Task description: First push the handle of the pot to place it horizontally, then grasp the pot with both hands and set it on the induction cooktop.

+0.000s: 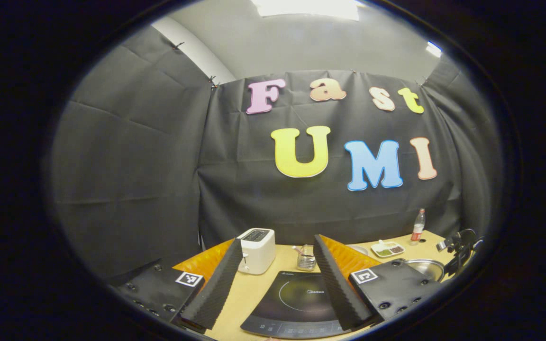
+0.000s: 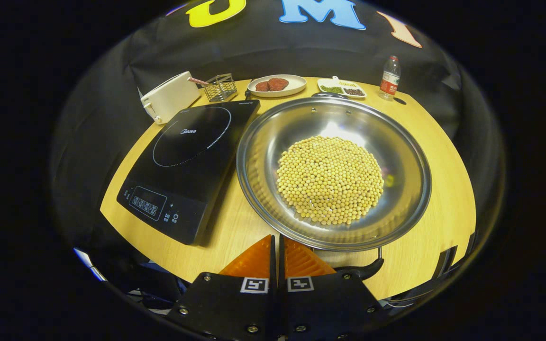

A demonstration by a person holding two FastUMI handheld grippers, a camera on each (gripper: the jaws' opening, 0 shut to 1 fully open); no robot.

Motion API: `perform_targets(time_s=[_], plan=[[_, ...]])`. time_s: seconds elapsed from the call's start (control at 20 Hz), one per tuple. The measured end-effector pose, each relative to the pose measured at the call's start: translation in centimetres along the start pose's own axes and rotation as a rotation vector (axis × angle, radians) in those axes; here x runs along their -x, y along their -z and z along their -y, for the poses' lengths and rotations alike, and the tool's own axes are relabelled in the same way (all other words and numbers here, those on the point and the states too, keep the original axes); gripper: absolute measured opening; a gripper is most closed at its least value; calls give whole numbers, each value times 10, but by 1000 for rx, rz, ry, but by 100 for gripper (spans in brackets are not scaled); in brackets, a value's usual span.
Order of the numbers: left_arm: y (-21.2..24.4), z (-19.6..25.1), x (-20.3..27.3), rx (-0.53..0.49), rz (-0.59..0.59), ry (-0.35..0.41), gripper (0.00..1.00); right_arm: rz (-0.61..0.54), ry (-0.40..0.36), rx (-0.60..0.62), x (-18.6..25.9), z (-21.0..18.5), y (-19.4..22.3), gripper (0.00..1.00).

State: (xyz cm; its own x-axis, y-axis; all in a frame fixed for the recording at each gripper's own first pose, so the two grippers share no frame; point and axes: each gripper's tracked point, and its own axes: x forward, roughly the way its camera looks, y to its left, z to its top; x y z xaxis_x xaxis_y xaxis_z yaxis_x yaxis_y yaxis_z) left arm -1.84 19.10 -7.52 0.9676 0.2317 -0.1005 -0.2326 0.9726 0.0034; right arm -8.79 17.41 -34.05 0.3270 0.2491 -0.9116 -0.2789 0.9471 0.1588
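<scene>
A wide steel pot (image 2: 263,156) holding a heap of yellow beans (image 2: 330,180) sits on the wooden table in the right gripper view. Its dark handle (image 2: 365,271) juts from the near rim, just right of my right gripper (image 2: 277,239). That gripper is shut with nothing between its fingers, its tips at the pot's near rim. The black induction cooktop (image 2: 187,156) lies directly left of the pot. In the left gripper view my left gripper (image 1: 277,240) hangs open above the cooktop (image 1: 296,298), and the pot's rim (image 1: 427,267) shows at the far right.
Along the table's back stand a white toaster (image 2: 168,97), a wire basket (image 2: 220,86), a plate with meat (image 2: 277,85), a divided condiment dish (image 2: 341,87) and a small bottle (image 2: 389,78). The table's front edge runs close under the right gripper.
</scene>
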Motion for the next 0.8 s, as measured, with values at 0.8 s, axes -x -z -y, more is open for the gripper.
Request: perform_targets(time_s=[0.8], plan=[[-14,110,-21,-19,-3,39,97,-7,-9,80,7,84,8,1]])
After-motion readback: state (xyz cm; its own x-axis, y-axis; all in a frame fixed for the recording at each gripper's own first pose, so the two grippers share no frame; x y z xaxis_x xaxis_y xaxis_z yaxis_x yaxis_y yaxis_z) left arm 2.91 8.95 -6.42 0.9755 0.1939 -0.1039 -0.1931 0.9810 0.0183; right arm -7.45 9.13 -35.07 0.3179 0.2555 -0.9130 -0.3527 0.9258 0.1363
